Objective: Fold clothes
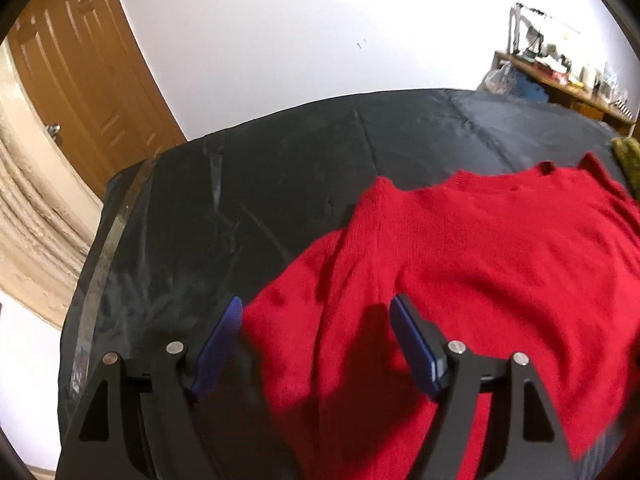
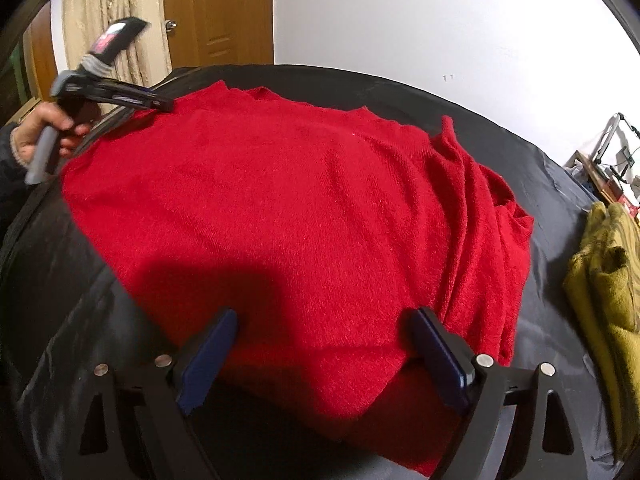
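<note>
A red knit sweater lies spread on a black sheet; it also fills the right wrist view. My left gripper is open just above the sweater's near edge, one blue finger over the sheet and one over the cloth. My right gripper is open over the sweater's near hem. The left gripper also shows in the right wrist view at the sweater's far left corner, held by a hand. The sweater's right side is bunched in folds.
An olive-yellow garment lies on the sheet to the right of the sweater, also seen in the left wrist view. A wooden door and a white wall stand behind. A cluttered desk is at the far right.
</note>
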`<state>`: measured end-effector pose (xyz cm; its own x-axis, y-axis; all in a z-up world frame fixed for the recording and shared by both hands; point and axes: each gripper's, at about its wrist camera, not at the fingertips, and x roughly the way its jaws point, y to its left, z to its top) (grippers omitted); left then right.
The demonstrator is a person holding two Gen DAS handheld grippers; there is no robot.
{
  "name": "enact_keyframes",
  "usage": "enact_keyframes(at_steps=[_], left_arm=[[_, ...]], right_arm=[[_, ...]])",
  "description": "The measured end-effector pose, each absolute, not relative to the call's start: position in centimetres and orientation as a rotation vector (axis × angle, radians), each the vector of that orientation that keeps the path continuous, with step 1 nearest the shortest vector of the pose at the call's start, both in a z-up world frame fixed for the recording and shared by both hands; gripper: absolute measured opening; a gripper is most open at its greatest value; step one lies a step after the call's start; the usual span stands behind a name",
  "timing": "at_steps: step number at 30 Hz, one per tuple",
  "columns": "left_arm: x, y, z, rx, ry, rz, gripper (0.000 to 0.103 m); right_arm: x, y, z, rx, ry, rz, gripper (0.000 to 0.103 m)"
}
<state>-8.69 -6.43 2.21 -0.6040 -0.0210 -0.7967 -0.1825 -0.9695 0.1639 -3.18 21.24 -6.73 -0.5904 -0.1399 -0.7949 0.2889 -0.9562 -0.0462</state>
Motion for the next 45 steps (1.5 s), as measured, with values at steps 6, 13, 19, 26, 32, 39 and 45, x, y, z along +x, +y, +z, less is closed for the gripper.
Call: enact_keyframes(at_steps=[6,13,19,26,32,39,45], left_arm=[[-4.2,-9.5,1.9,-1.358,0.335,2.635,0.081],[-2.5,-11.3,-0.4,-1.392,0.29,2.63,0.081],[-2.5,-12.3,-0.9,-1.354,0.297,2.649,0.081],[-1.9,-10.7,0.6,-1.36,0.252,2.68,0.081],[-1.0,-6.2,2.0,-1.263,0.239,2.597,0.082],[-1.7,-2.0,0.5,-1.305,0.203,2.493,0.083],[-1.7,-1.7,-0.9,-1.335,0.171,2.467,0.083]], right_arm=[[-3.7,21.2,-6.7,1.27,0.245,-2.603,0.093],[-3.7,21.1,-6.7,1.273,0.243,-2.61,0.094],[-3.7,21.2,-6.7,1.274,0.243,-2.615,0.094],[-3.7,21.2,-6.7,1.277,0.239,-2.619,0.094],[-3.4,21.2,-6.2,1.289,0.21,-2.644,0.094],[-1.3,24.9,-4.0,1.266,-0.05,-2.741,0.094],[0.3,30.3,-4.7,1.303,-0.474,-2.716,0.094]])
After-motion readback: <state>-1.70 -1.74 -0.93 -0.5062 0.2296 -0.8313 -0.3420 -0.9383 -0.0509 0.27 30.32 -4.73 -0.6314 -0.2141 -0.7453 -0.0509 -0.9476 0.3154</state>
